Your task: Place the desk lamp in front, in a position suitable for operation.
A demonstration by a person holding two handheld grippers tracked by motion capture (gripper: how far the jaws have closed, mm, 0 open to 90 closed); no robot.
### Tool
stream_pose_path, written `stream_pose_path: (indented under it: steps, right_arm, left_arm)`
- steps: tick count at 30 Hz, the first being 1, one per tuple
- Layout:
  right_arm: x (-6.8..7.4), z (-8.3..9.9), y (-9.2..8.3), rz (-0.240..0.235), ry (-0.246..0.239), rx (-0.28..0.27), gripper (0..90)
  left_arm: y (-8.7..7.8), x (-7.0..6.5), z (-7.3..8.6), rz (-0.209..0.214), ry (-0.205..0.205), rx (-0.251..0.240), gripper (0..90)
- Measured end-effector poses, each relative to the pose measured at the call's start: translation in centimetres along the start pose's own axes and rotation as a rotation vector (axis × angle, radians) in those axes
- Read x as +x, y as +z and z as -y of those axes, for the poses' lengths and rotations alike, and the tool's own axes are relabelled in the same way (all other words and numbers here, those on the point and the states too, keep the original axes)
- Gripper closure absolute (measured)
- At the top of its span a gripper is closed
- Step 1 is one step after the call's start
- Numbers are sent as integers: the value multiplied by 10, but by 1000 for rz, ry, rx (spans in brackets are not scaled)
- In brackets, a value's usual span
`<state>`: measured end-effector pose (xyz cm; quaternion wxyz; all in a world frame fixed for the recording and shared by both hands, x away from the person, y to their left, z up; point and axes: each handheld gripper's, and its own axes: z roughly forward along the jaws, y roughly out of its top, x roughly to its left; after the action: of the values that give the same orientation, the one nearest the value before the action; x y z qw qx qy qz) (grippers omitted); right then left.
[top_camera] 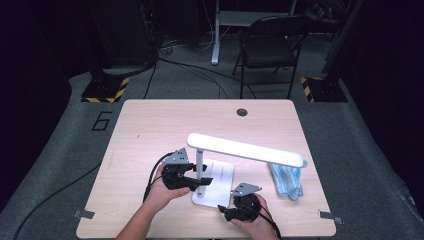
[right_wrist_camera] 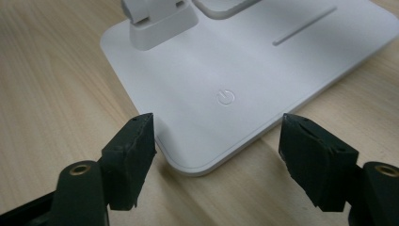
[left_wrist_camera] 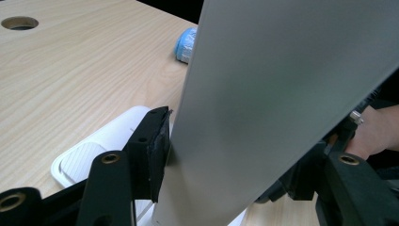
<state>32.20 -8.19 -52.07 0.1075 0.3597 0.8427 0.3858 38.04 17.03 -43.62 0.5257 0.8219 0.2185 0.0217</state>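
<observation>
Left gripper (top_camera: 199, 179) first: I have it pinching the upright post (top_camera: 199, 165) of the white desk lamp (top_camera: 220, 170). From its own camera I see one black pad (left_wrist_camera: 157, 153) pressed flat on the post, and the other jaw sits on the far side, so the post is squeezed between them. My right gripper (top_camera: 226, 209) is spread wide with nothing in it. It hovers just in front of the near corner of the lamp base (right_wrist_camera: 244, 89), and the power button (right_wrist_camera: 226, 98) sits between its two jaws, a little way ahead.

I think the lamp is hard and stiff, and smooth, so it may slip. The flat base looks like the heavy part that keeps it standing. The long light bar (top_camera: 245, 149) sticks far out to the side, so the lamp may tip if I push high up. The post low down is a good place to hold, and that is where my left gripper is.

I see the lamp standing near the front middle of the table (top_camera: 150, 125). A blue cloth (top_camera: 287, 180) lies beside it, under the tip of the bar
</observation>
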Motion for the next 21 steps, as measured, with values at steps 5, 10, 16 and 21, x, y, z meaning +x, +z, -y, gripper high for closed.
stream_pose_path:
  steps: [5, 10, 16, 21]
  right_arm:
    - [-10, -1, 0, 22, 0, -25, 296]
    - [-16, -1, -2, 44, 38, -23, 311]
    - [-22, -1, -2, 52, 34, -32, 311]
    - [-21, -1, -2, 53, 37, -32, 311]
  left_arm:
    - [-2, 0, 1, -2, 2, 2, 436]
    - [-3, -1, 2, 4, -5, 0, 453]
    - [-4, -3, 2, -8, 3, 6, 467]
    - [-4, -3, 1, -10, 12, 12, 472]
